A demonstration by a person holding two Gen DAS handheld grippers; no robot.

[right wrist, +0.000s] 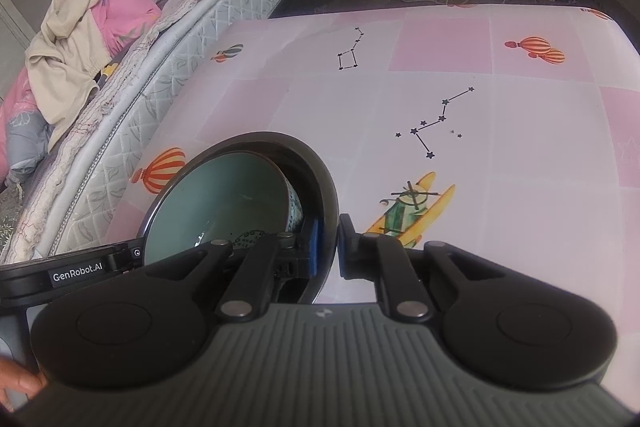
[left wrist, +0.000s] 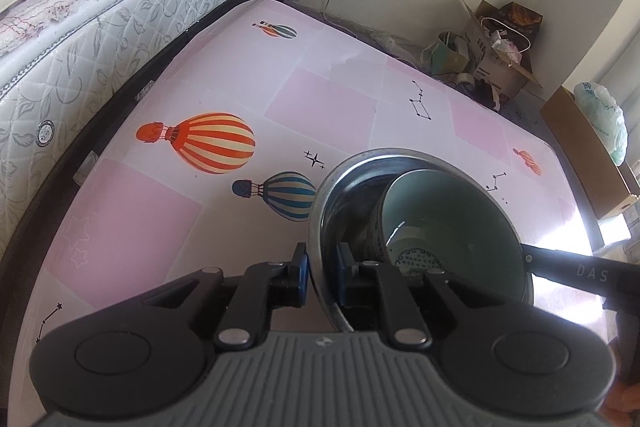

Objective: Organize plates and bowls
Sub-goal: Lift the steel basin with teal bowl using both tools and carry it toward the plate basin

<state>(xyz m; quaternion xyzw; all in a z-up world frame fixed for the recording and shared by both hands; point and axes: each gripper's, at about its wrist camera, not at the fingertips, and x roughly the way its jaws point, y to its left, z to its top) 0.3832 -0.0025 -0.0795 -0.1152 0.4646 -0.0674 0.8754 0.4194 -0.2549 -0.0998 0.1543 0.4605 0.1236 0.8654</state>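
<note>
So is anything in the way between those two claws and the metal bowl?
No. Both already clamp the metal bowl on its rim: the left gripper on one side, the right gripper on the opposite. A green bowl sits tilted inside it, clear of the fingers.

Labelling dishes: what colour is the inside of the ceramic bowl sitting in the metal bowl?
Pale teal-green ceramic bowl, clearest in right wrist view.

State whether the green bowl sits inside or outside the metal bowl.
Inside: the green bowl sits tilted within the metal bowl, whose rim surrounds it in both views.
</note>
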